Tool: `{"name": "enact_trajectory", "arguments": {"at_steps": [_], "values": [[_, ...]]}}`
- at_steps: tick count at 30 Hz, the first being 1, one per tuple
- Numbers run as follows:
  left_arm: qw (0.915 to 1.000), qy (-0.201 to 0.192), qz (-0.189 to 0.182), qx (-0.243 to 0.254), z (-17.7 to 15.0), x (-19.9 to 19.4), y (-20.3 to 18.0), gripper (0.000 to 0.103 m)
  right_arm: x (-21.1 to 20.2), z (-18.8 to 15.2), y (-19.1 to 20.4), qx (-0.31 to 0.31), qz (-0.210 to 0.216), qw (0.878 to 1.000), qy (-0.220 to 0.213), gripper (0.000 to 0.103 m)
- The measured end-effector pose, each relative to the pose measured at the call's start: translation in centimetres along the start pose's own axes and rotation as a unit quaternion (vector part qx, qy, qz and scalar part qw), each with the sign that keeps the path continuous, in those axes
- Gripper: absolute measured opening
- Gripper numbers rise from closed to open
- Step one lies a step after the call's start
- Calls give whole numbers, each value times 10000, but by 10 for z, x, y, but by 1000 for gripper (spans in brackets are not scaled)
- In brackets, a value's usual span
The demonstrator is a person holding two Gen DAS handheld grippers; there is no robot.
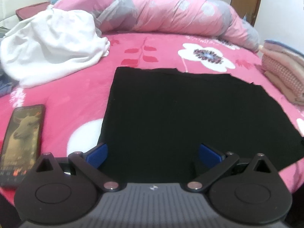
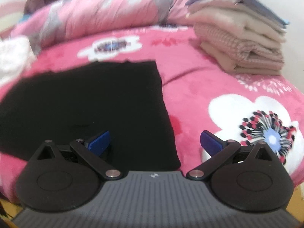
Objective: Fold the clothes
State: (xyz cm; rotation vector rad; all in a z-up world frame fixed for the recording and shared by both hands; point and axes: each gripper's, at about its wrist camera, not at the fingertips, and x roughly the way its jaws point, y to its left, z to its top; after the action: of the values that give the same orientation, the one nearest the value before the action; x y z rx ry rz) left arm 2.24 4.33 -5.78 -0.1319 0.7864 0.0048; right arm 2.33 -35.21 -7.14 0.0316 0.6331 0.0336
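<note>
A black garment lies flat on the pink flowered bedspread, folded into a rough rectangle. My left gripper hovers open over its near left part, blue pads wide apart with nothing between them. In the right wrist view the same black garment fills the left half. My right gripper is open above its near right edge, the left pad over the cloth and the right pad over the bedspread.
A crumpled white garment lies far left, with a phone near the bed's front left edge. A stack of folded beige clothes sits at the right. A rolled pink quilt runs along the back.
</note>
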Motion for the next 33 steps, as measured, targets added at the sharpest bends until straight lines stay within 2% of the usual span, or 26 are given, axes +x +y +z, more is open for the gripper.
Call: {"name": "enact_trajectory", "arguments": {"at_steps": [6, 12, 20, 25, 33], "values": [[9991, -346, -162, -200, -26, -31, -3, 103, -42, 7, 16, 161, 642, 9941, -864, 102], [9975, -348, -421, -448, -49, -41, 3, 103, -58, 17, 43, 174, 1395, 9825, -1222, 102], [9942, -493, -403, -871, -61, -46, 27, 103, -56, 32, 92, -60, 2127, 9693, -1229, 102], [9933, -474, -394, -977, -66, -42, 36, 103, -46, 38, 128, -403, 2398, 9647, -1009, 102], [9890, -618, -514, -1241, -66, -38, 54, 103, -27, 40, 188, -1144, 2449, 9597, -764, 102]]}}
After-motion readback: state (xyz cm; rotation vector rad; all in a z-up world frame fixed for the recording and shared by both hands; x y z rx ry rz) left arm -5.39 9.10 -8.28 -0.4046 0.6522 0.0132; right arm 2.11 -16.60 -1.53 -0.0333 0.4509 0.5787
